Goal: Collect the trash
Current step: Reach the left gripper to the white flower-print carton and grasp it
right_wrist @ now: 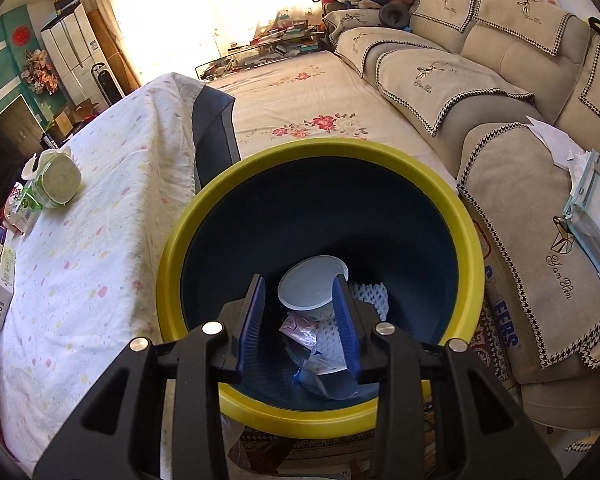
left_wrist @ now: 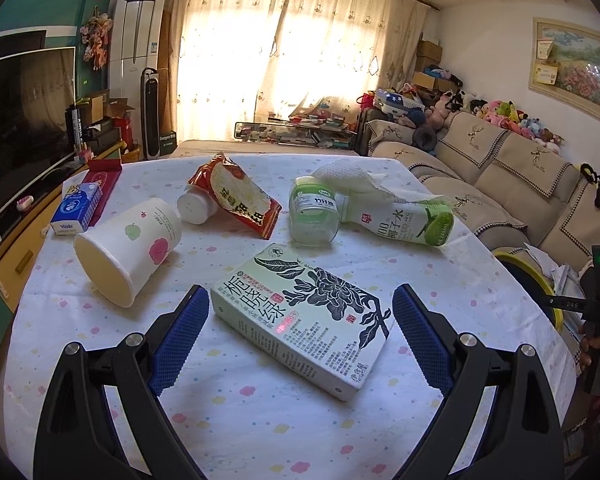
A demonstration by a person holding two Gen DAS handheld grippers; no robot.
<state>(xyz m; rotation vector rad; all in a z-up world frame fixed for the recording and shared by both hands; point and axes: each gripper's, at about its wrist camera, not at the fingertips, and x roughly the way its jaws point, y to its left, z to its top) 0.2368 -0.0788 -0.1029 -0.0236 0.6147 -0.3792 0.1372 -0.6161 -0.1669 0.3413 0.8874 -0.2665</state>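
My left gripper [left_wrist: 300,300] is open over the table, its blue pads either side of a green-and-white drink carton [left_wrist: 304,320] lying flat, not touching it. Behind lie a paper cup [left_wrist: 128,244] on its side, a white bottle [left_wrist: 194,208], a red snack bag [left_wrist: 236,196], a clear jar [left_wrist: 314,212], a coconut water bottle [left_wrist: 400,216] and a crumpled tissue [left_wrist: 352,176]. My right gripper [right_wrist: 300,292] is open and empty above the yellow-rimmed trash bin [right_wrist: 220,184], which holds a white cup [right_wrist: 312,288], foam net and wrappers.
A tissue pack [left_wrist: 78,208] and red box [left_wrist: 104,184] sit at the table's left edge. The sofa [right_wrist: 500,80] stands right of the bin. A TV [left_wrist: 20,120] is at left. The bin's rim shows in the left wrist view [left_wrist: 540,280].
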